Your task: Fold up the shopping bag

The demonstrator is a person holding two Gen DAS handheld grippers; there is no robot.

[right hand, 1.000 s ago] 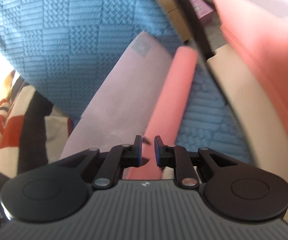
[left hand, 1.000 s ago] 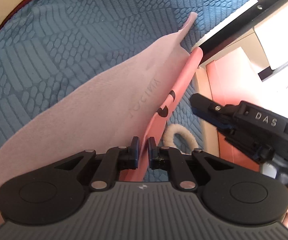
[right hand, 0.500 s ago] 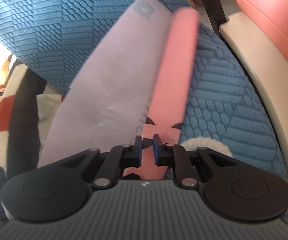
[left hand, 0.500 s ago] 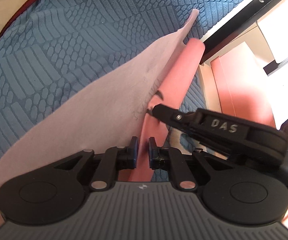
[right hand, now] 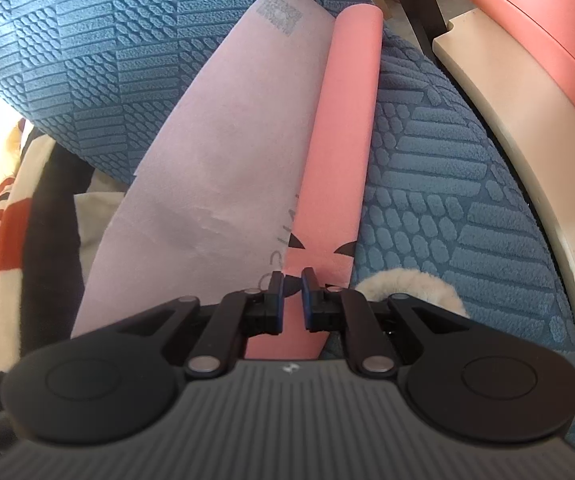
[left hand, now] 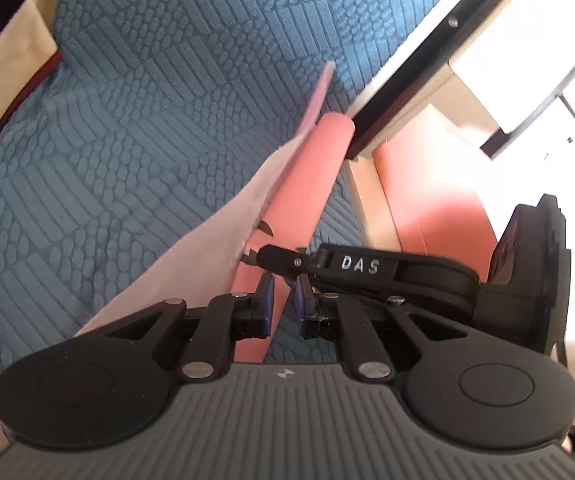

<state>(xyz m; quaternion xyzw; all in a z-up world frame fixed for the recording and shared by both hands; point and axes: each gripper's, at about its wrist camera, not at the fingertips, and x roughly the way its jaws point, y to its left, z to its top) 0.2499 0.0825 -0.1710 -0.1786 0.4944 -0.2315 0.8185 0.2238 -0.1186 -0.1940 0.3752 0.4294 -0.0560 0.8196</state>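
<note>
The shopping bag is pink paper with black marks, its pink fold (left hand: pixel 311 184) standing up beside a paler side panel (left hand: pixel 191 272) over a blue textured blanket (left hand: pixel 147 120). My left gripper (left hand: pixel 283 285) is shut on the bag's near edge. The right gripper (left hand: pixel 267 257), seen from the side with DAS on its finger, reaches the same edge just above it. In the right wrist view the right gripper (right hand: pixel 291 280) is shut on the pink fold (right hand: pixel 343 140), with the pale panel (right hand: pixel 227 140) to its left. A white rope handle (right hand: pixel 403 284) lies just right of the fingers.
A black bed-frame bar (left hand: pixel 407 76) and a pink box (left hand: pixel 427 208) border the blanket on the right. In the right wrist view a cream rim (right hand: pixel 507 120) and a pink surface (right hand: pixel 527 40) sit there. Striped red, black and cream fabric (right hand: pixel 3 220) lies at the left.
The right gripper swung in from the right to the bag's edge and narrowed its jaws on the pink fold. My left gripper rose a little with the bag.
</note>
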